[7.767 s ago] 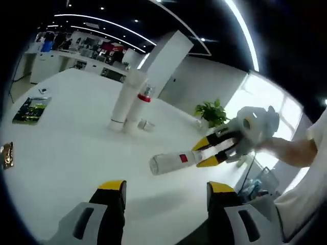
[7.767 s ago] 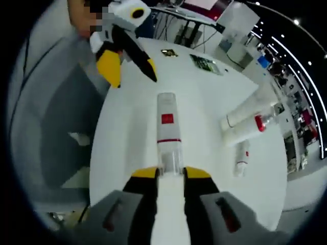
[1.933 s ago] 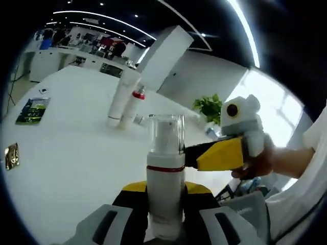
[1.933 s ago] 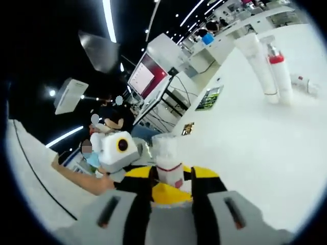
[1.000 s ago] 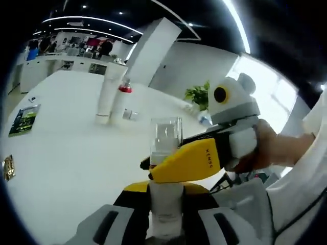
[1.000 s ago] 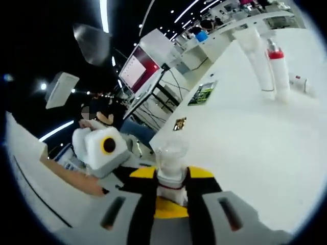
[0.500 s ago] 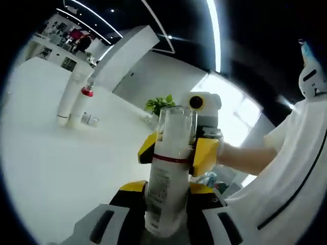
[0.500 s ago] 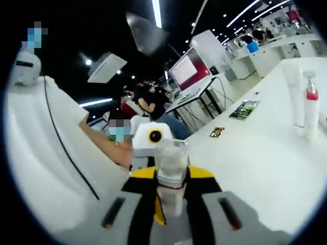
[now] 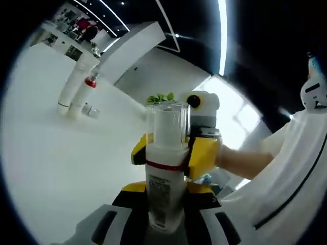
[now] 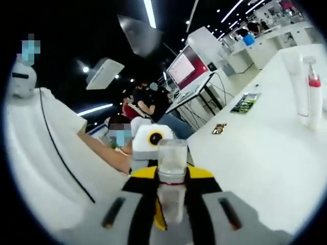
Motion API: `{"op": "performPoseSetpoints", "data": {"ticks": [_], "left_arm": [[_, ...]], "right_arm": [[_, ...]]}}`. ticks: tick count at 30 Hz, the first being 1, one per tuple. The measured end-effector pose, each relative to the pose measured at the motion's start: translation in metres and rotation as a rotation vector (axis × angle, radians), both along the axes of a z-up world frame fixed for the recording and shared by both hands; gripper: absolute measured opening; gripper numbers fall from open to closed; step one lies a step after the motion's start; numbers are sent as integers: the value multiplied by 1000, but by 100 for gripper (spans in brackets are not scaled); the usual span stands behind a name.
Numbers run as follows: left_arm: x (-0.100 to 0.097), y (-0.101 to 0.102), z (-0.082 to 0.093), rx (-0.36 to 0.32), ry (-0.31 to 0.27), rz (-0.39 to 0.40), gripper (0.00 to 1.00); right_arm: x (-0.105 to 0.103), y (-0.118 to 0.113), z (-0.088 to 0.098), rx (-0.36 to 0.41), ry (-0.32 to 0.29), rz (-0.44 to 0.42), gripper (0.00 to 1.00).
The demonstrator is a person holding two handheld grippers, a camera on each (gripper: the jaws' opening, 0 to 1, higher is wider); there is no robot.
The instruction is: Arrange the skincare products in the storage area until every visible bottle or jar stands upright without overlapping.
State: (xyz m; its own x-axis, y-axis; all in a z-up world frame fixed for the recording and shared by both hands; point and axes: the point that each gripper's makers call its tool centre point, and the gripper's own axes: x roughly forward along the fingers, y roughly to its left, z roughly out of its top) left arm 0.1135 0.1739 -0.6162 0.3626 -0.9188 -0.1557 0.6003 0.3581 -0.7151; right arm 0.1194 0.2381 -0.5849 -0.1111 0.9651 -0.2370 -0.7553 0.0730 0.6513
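Since half a second ago both of my cameras have swung a little, and the bottle (image 9: 164, 178) sits slightly lower between the grippers, with both of them clamped on it as before.

Left gripper view: my left gripper (image 9: 164, 201) pinches the lower body of the white bottle between its yellow-tipped fingers (image 9: 134, 190). The bottle rises straight up along them, with a printed label, a red band and a clear cap (image 9: 168, 125) on top. My right gripper (image 9: 167, 158) comes in from behind and its yellow fingers (image 9: 202, 155) press on either side of the bottle at the red band. A hand (image 9: 230, 158) and white sleeve (image 9: 286, 168) follow it at the right. Far off at upper left on the white bench (image 9: 61, 163) stand a tall white tube (image 9: 71, 88) and a red-collared bottle (image 9: 84, 94) just beside it, with a small item (image 9: 92, 111) lying next to them; I cannot tell what it is. A green plant (image 9: 161, 97) shows past the cap.

Right gripper view: my right gripper (image 10: 171, 196) holds the same bottle (image 10: 171, 196) below its clear cap (image 10: 171, 155), fingers (image 10: 142, 178) closed against it. The left gripper (image 10: 150, 140) is right behind the bottle. On the bench (image 10: 255, 158), at the far right, stand the white tube (image 10: 296, 84) and the red-collared bottle (image 10: 313, 94).
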Motion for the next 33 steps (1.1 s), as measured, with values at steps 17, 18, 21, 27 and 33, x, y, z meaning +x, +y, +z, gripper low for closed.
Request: {"op": "performPoseSetpoints", "data": {"ticks": [17, 18, 21, 27, 33], "left_arm": [[24, 26, -18, 202, -49, 175, 26], [26, 30, -20, 229, -58, 193, 26], [31, 36, -23, 267, -71, 230, 26], [35, 44, -33, 376, -81, 264, 26], [35, 50, -43, 486, -95, 275, 26]], "right_arm": [[22, 11, -15, -115, 22, -264, 31], [22, 12, -15, -122, 9, -260, 31], [24, 13, -19, -152, -7, -274, 31], [24, 18, -27, -187, 24, -294, 32], [29, 20, -36, -236, 21, -358, 25]]}}
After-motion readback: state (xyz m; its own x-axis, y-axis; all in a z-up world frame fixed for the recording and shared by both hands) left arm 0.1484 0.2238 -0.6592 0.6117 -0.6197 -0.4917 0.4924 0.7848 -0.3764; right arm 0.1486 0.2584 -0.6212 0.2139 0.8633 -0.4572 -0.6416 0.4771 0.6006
